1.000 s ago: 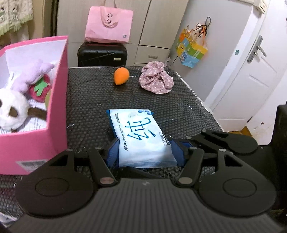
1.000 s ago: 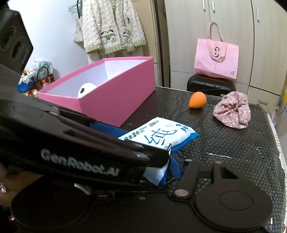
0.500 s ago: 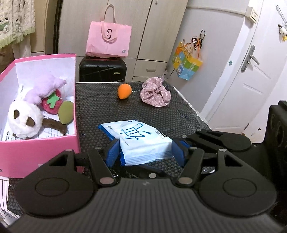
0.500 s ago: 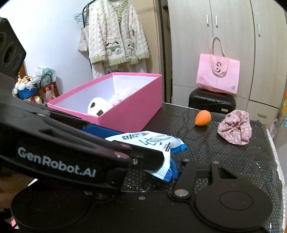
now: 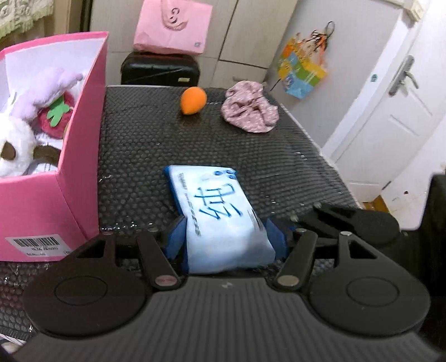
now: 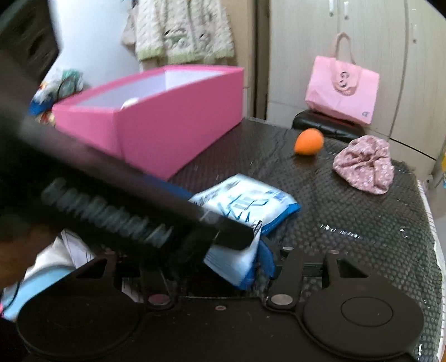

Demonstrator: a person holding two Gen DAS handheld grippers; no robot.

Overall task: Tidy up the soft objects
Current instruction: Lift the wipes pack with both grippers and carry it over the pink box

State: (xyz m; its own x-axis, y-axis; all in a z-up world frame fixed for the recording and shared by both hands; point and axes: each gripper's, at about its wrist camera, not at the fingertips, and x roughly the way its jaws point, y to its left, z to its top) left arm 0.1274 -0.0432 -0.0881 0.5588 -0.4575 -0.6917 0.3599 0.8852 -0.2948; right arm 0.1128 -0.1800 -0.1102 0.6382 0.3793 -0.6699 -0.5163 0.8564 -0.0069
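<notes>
On the left side of the dark, bumpy table [image 5: 145, 144] stands a pink box [image 5: 75, 178], open at the top, with a barcode label on its near face; inside it lie a white plush with brown patches [image 5: 11, 147], a pale purple plush [image 5: 50, 89] and a red strawberry toy with a green leaf [image 5: 53, 117]. Just right of the box, near the front edge of the table, the left gripper [image 5: 227, 239] has its two blue pads pressed against the sides of a white-and-blue wet wipes pack [image 5: 220, 211], so its jaws are clamped on the pack, whose far end points away toward the middle of the table. Whether the pack rests on the surface or is lifted slightly cannot be told. Further back and to the right sit an orange egg-shaped sponge [image 5: 193, 100] and, beside it but apart, a crumpled pink floral cloth [image 5: 249, 110]. From the right wrist camera the left gripper's black body crosses the frame, blurred, in front of the same pack [image 6: 251, 200]; the right gripper [image 6: 223, 267] is close against the pack, with only one blue pad visible, so whether its jaws are apart or together cannot be told. Behind the table stand a black suitcase [image 5: 160, 69] with a pink tote bag [image 5: 172, 25] on it, and at far right a white door [image 5: 395, 111].
</notes>
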